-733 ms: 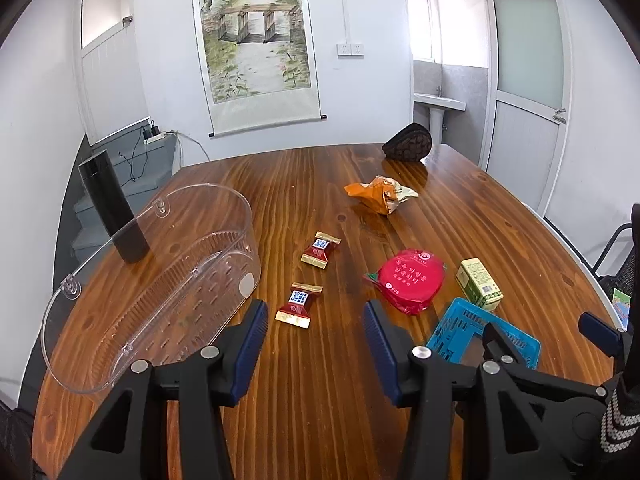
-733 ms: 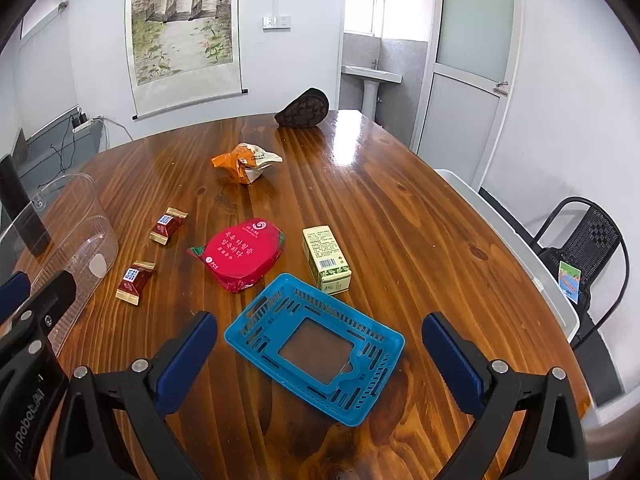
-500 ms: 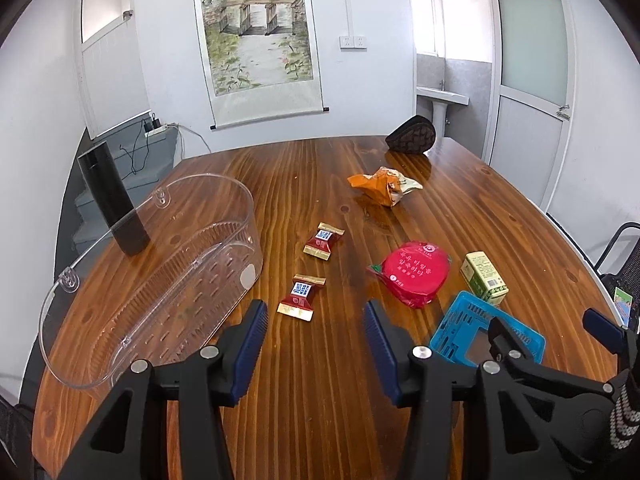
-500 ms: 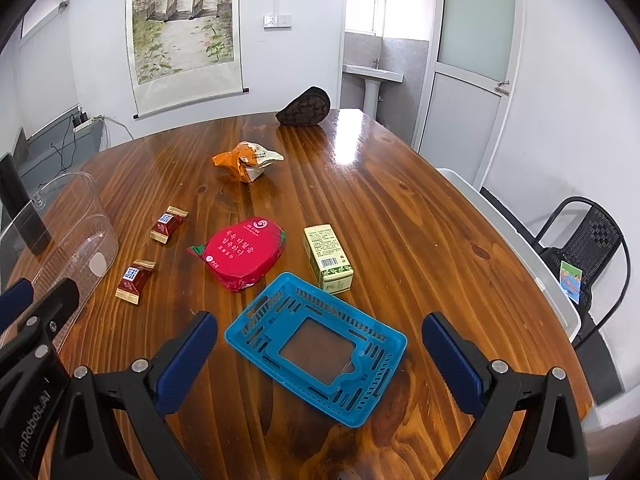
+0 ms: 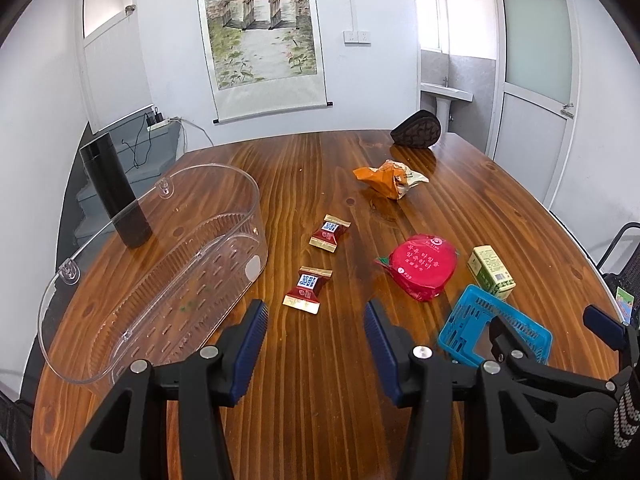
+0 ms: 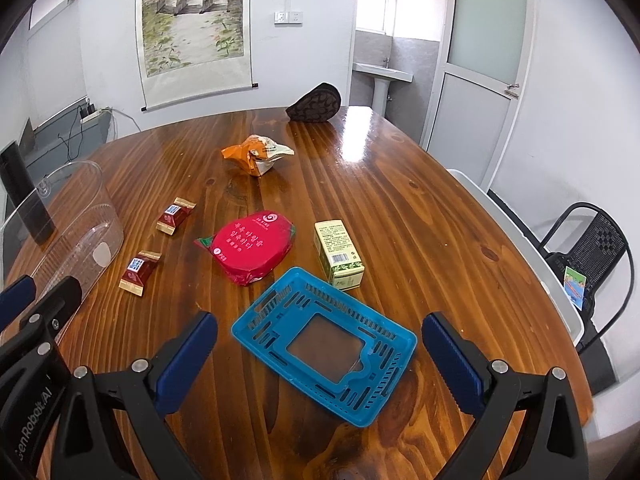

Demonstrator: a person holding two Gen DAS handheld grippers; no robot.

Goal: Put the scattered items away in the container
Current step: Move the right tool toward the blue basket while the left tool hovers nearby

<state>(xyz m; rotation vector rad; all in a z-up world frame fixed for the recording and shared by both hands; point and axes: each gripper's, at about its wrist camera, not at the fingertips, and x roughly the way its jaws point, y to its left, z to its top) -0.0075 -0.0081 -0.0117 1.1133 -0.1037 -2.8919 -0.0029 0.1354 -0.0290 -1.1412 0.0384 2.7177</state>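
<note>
A clear oval plastic container (image 5: pixel 160 272) lies empty on the left of the wooden table (image 5: pixel 328 420); its end shows in the right wrist view (image 6: pixel 76 236). Two red candies (image 5: pixel 308 290) (image 5: pixel 329 231), a round red packet (image 5: pixel 422 266), a green box (image 5: pixel 491 269), an orange wrapper (image 5: pixel 388 178) and a blue basket (image 6: pixel 324 342) lie scattered. My left gripper (image 5: pixel 316 332) is open and empty, just short of the near candy. My right gripper (image 6: pixel 320 354) is open and empty, with its fingers on either side of the blue basket.
A black upright cylinder (image 5: pixel 114 192) stands behind the container. A dark brown pouch (image 5: pixel 416 134) lies at the table's far edge. A black chair (image 6: pixel 588 256) stands off the table's right side.
The left gripper has risen and tilted slightly, so the items sit a little lower and nearer in its view. The right gripper has barely moved. No item has moved.
</note>
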